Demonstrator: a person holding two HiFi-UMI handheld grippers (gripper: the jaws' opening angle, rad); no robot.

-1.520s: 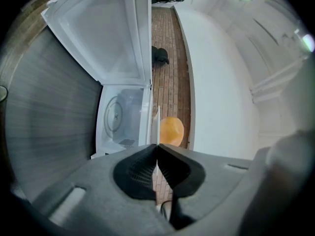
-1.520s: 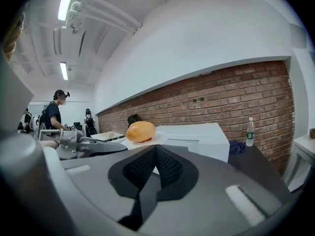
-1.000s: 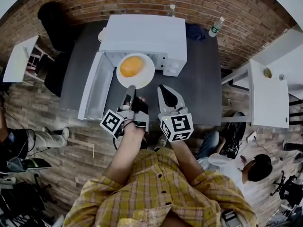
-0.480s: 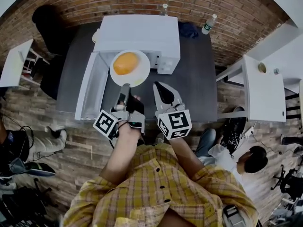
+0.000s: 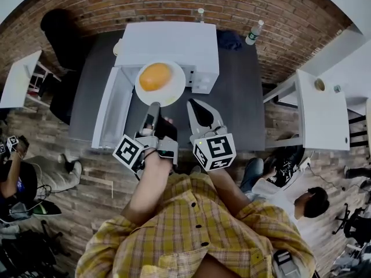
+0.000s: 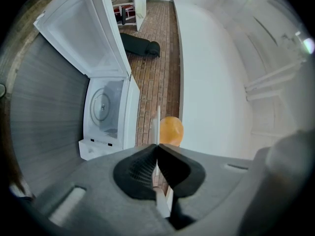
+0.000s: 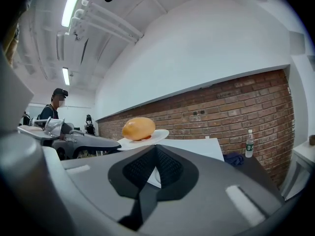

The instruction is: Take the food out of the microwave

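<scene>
Brick wall (image 5: 174, 2), dark grey table (image 5: 243, 103)

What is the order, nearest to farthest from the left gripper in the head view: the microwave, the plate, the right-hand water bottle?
1. The plate, its near rim clamped in the left gripper.
2. The microwave, just behind the plate.
3. The right-hand water bottle, at the far right of the table.

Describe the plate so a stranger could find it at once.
Start at the white microwave on the dark table, its door open. Just before its mouth hangs a round white plate, pinched at its near rim by the left claw. It alone carries smooth orange-yellow food.
</scene>
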